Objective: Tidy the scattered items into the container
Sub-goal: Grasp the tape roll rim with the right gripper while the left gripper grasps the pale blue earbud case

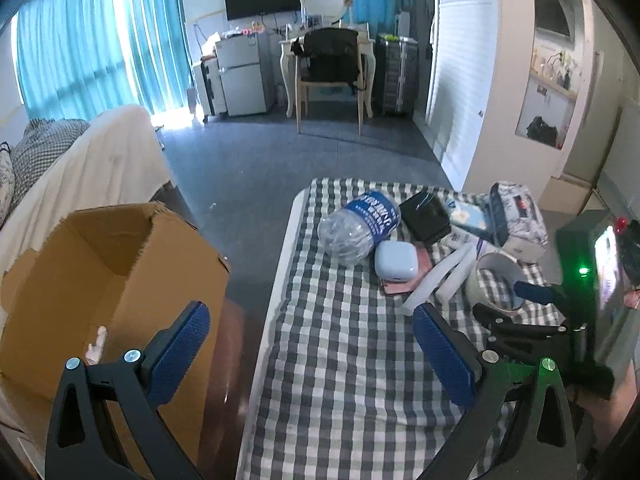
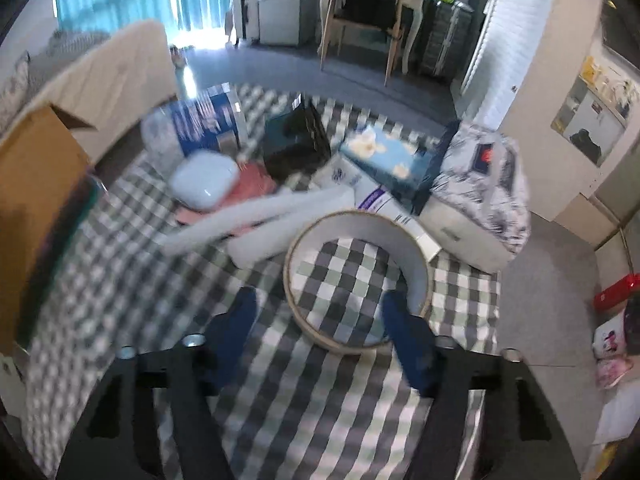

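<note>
My left gripper (image 1: 312, 354) hangs over the near part of the checked cloth (image 1: 344, 360), its blue pads wide apart with nothing between them. To its left stands the cardboard box (image 1: 120, 280), with its flaps up, beside the table edge. My right gripper (image 2: 320, 336) points down at the tape roll (image 2: 358, 280), which lies flat on the cloth; its jaws are partly apart. One finger (image 2: 404, 336) is at the near right rim of the roll and the other is outside on the left; I cannot tell if the pads press on the rim. Farther on the cloth lie a plastic water bottle (image 1: 360, 226), a white earbud case (image 1: 396, 262) on something pink, two white foam strips (image 2: 256, 220), a black box (image 1: 426, 212), a tissue pack (image 2: 384, 156) and a patterned pouch (image 2: 484, 176), all close together.
</note>
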`<action>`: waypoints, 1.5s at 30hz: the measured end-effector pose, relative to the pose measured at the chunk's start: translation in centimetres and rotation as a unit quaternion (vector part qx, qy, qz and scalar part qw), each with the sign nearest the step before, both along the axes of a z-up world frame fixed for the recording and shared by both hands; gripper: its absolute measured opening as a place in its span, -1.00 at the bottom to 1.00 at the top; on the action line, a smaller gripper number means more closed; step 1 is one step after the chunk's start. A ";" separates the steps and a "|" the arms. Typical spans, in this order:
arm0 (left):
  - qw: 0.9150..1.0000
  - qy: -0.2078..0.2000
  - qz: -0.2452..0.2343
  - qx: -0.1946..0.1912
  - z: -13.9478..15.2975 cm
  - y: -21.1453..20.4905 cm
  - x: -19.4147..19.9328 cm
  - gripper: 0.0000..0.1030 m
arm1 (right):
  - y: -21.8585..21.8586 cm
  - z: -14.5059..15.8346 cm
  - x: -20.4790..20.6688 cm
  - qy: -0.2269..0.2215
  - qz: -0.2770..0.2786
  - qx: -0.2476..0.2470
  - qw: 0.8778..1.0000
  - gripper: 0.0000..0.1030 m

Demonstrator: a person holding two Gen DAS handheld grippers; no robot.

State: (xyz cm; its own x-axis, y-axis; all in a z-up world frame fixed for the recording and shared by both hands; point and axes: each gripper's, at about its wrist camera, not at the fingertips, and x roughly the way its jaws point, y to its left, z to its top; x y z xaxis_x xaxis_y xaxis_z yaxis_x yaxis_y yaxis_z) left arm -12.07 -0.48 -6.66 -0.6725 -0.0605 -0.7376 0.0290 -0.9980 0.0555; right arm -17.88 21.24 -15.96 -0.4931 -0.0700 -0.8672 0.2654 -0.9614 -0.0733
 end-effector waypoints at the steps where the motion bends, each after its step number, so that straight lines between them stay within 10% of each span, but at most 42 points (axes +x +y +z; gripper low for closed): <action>1: 1.000 -0.002 -0.001 0.000 -0.3 0.1 -0.2 1.00 | 0.0 -0.5 -0.4 -0.006 0.003 0.002 1.000 -0.08; 7: 1.000 -0.010 -0.010 -0.003 -1.2 0.5 -0.9 1.00 | -0.4 -1.0 -0.6 -0.012 0.012 -0.005 1.000 -0.88; 28: 0.998 0.003 -0.059 0.013 -5.4 7.8 -7.5 0.98 | 5.1 5.6 4.3 0.045 -0.029 -0.086 0.995 -0.89; 45: 0.998 -0.043 -0.028 0.024 -9.7 8.6 -11.1 0.01 | 5.6 5.6 3.5 0.055 -0.032 -0.099 0.993 -0.89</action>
State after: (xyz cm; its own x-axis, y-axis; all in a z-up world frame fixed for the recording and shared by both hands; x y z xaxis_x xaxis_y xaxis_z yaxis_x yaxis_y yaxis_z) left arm -23.20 8.15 -16.38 -0.6082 0.0118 -0.7937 -0.0294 -0.9995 0.0076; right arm -14.37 26.88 -10.40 -0.5928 -0.1994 -0.7803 0.2033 -0.9745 0.0947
